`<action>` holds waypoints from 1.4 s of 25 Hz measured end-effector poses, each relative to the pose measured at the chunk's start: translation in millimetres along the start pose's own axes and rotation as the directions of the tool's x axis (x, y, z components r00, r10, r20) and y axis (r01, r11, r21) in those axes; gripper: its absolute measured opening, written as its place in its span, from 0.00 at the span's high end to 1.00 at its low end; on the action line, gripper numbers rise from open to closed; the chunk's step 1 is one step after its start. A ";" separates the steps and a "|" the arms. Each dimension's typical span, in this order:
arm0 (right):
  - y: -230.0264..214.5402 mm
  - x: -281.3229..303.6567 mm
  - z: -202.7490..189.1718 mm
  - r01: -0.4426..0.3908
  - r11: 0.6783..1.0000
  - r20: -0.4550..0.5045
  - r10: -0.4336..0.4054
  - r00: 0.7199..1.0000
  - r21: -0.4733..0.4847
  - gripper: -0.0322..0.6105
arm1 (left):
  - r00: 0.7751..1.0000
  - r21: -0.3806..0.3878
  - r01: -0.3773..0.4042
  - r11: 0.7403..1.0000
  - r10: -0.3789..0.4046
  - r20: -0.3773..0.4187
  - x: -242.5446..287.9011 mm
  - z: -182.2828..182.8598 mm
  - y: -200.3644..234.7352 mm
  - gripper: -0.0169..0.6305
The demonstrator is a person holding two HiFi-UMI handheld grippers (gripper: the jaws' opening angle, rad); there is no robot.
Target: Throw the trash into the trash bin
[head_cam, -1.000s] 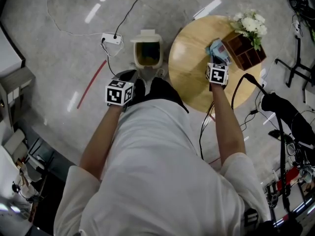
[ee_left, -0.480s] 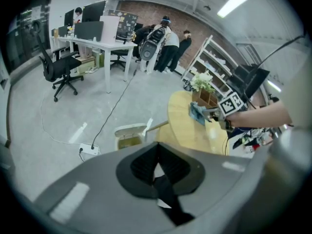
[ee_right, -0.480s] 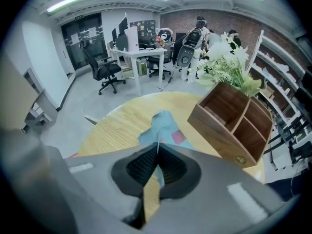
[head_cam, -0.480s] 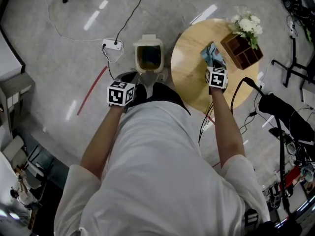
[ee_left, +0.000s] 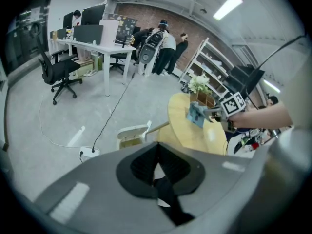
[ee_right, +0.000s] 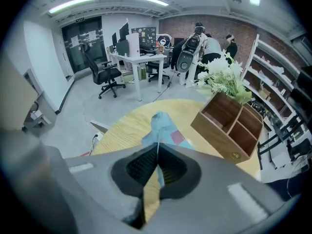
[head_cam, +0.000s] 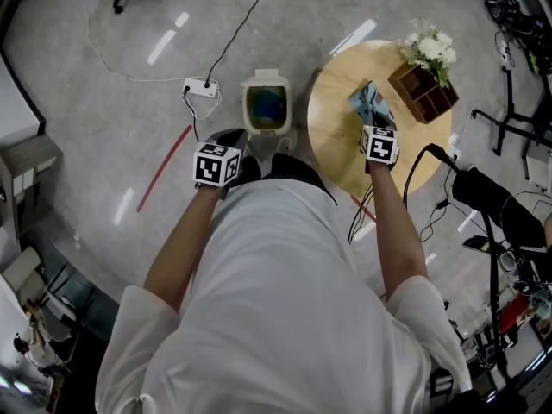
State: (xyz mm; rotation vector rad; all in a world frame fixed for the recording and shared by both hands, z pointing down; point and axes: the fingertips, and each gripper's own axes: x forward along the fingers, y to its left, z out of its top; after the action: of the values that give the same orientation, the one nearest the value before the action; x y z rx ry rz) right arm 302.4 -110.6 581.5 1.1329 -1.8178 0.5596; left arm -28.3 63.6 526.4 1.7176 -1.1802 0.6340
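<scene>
Fingers [ee_right: 139,167] of our right gripper [ee_right: 157,155] pinch shut on the crumpled pale-blue paper trash [ee_right: 163,126] above the round wooden table [head_cam: 332,141], so swinging fast toward the white trash bin [head_cam: 266,106] could shake it loose.

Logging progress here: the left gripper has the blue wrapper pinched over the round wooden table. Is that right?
Not quite: it is the right gripper that has the blue wrapper pinched over the round wooden table. The right gripper view shows it between the fingers.
</scene>
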 end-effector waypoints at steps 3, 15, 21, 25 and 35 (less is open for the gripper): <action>11.2 -7.6 1.9 0.000 1.000 0.010 0.000 1.000 0.004 0.95 | 1.000 0.006 0.007 1.000 -0.007 0.010 -5.8 -0.7 2.5 0.97; 72.3 -34.2 12.5 -0.034 0.999 0.049 0.035 0.998 -0.028 0.95 | 0.999 0.021 0.037 0.999 -0.037 0.026 -24.9 -15.6 11.9 0.97; 106.1 -43.6 12.5 -0.069 0.996 0.059 0.072 0.996 -0.057 0.95 | 0.998 0.025 0.050 0.998 -0.050 0.032 -27.9 -22.5 14.8 0.97; 127.1 -45.2 10.8 -0.099 0.992 0.057 0.104 0.993 -0.082 0.95 | 0.998 0.020 0.052 0.998 -0.053 0.038 -30.4 -25.7 16.7 0.97; 175.8 -48.3 15.9 -0.178 0.974 0.055 0.187 0.981 -0.138 0.95 | 0.998 -0.004 0.045 0.999 -0.045 0.053 -37.5 -35.1 30.6 0.97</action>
State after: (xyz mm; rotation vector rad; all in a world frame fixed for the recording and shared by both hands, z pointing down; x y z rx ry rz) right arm 150.3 -15.5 545.5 0.9106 -2.0009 0.5023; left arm -68.5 107.9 523.8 1.7616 -1.1757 0.5608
